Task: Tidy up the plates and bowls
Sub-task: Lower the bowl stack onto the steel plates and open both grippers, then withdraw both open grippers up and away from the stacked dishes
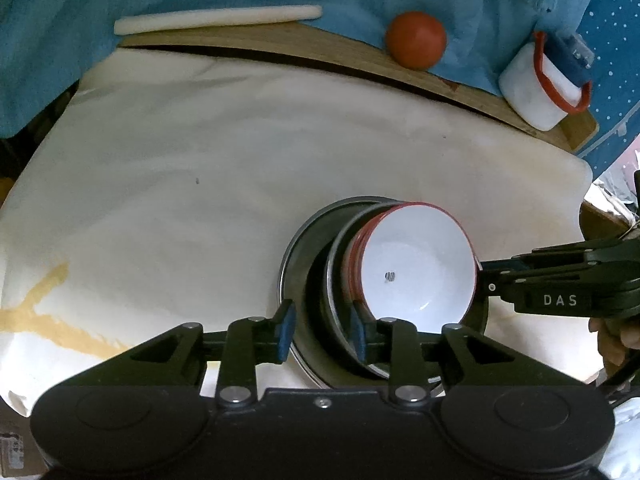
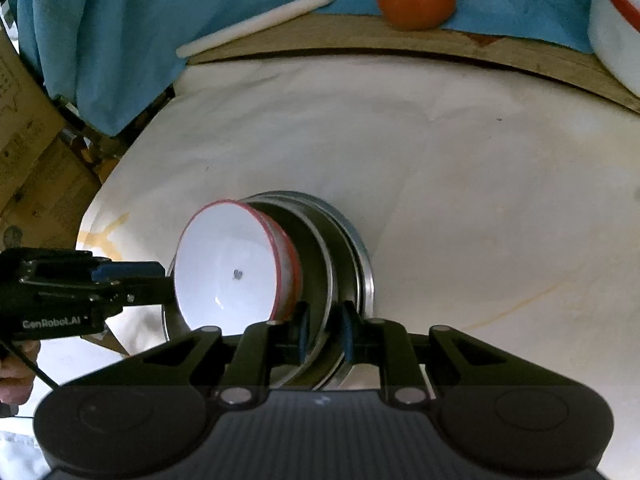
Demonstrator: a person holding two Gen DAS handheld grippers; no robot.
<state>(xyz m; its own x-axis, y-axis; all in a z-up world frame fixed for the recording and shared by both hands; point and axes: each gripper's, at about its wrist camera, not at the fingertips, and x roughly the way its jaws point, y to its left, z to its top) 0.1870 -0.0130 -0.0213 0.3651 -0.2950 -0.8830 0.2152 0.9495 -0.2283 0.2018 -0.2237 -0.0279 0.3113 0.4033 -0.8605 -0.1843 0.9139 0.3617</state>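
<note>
A red-rimmed white bowl (image 1: 420, 264) nests in stacked metal plates (image 1: 312, 280) on the cream-covered desk (image 1: 180, 180). The left gripper (image 1: 322, 334) pinches the plates' rims at 6 o'clock, its fingers narrow, and the right gripper (image 2: 325, 330) does likewise from its side. A tomato (image 1: 416, 39) lies at 12 o'clock.

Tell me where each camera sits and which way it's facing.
Left wrist: on the left gripper, looking forward over the stacked metal bowls; the right gripper enters from the right.
Right wrist: on the right gripper, facing the same stack; the left gripper enters left.
Shared: white red-rimmed bowl, orange ball.
</note>
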